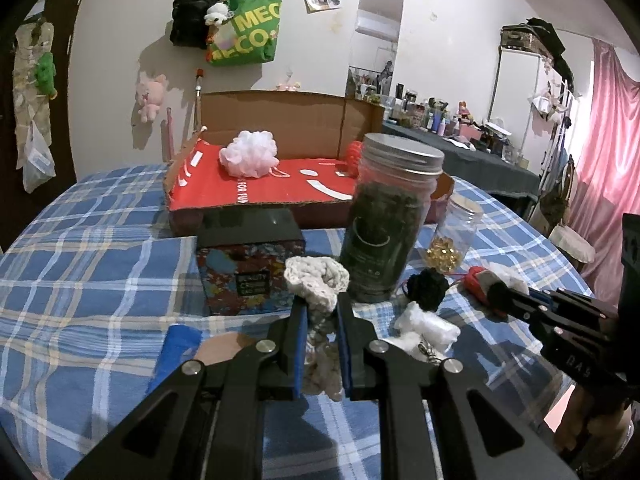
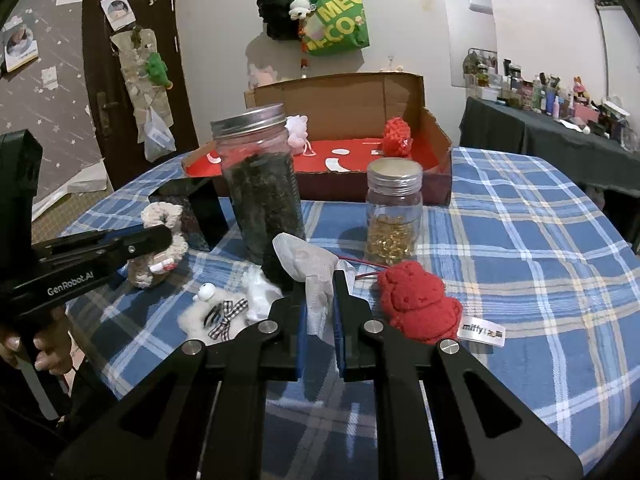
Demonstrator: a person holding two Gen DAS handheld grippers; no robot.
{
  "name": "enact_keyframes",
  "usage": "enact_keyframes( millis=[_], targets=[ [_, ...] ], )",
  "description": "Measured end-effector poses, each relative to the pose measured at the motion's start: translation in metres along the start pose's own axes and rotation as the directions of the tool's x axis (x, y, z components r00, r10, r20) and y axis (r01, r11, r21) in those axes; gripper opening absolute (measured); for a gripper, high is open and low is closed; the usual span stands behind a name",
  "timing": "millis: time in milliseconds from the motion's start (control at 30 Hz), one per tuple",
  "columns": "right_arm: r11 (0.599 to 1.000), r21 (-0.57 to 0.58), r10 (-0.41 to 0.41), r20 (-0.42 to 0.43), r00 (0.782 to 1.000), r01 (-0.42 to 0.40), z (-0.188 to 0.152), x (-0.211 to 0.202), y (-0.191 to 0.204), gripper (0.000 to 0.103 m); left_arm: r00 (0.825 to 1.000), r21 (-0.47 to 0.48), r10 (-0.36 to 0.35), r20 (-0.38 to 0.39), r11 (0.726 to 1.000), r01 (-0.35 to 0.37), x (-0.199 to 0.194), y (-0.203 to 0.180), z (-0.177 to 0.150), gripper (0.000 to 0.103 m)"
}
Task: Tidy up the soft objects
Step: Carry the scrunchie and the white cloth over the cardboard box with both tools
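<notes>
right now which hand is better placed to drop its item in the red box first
Probably left. The left gripper holds the cream crochet piece, with only a low patterned box before the red box. The right gripper, holding white cloth, faces two jars.

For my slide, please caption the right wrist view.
Right gripper shut on white cloth, beside red knitted toy.

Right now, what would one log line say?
left tool: shut on cream knit toy | right tool: shut on white cloth | box: open

Tall jar (image 2: 262, 184) hides pink pouf (image 2: 297, 130); shelf bottles (image 2: 536, 94) indistinct.
</notes>
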State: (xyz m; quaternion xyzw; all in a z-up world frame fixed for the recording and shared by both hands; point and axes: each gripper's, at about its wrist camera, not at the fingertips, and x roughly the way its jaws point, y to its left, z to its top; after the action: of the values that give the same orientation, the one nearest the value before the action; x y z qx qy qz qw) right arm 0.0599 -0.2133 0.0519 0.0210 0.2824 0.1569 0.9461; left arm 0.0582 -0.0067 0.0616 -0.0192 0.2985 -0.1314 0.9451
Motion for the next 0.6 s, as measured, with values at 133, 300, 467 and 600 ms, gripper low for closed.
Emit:
enact_keyframes(
  millis=[133,300,467,600],
  targets=[
    [1.0,0.023,-0.002,0.0,1.0,0.002,0.003,-0.004,-0.01,0.01,1.0,-0.017,0.014,0.004,1.0,-0.014,-0.008,0.011,0.004,0.014],
    [0.998,0.059,0.001,-0.005,1.0,-0.001,0.009,-0.006,-0.025,0.01,0.999,-0.047,0.039,0.0,0.998,-0.039,-0.015,0.028,0.007,0.014],
    [0.995,0.101,0.006,-0.02,1.0,-0.004,0.014,-0.006,-0.04,0.01,0.998,-0.084,0.053,-0.019,0.995,-0.054,-0.019,0.045,0.009,0.014],
    [0.989,0.148,0.02,-0.037,0.999,-0.014,0.017,-0.003,-0.053,0.01,0.997,-0.122,0.066,-0.05,0.99,-0.071,-0.016,0.061,0.009,0.014]
  ],
)
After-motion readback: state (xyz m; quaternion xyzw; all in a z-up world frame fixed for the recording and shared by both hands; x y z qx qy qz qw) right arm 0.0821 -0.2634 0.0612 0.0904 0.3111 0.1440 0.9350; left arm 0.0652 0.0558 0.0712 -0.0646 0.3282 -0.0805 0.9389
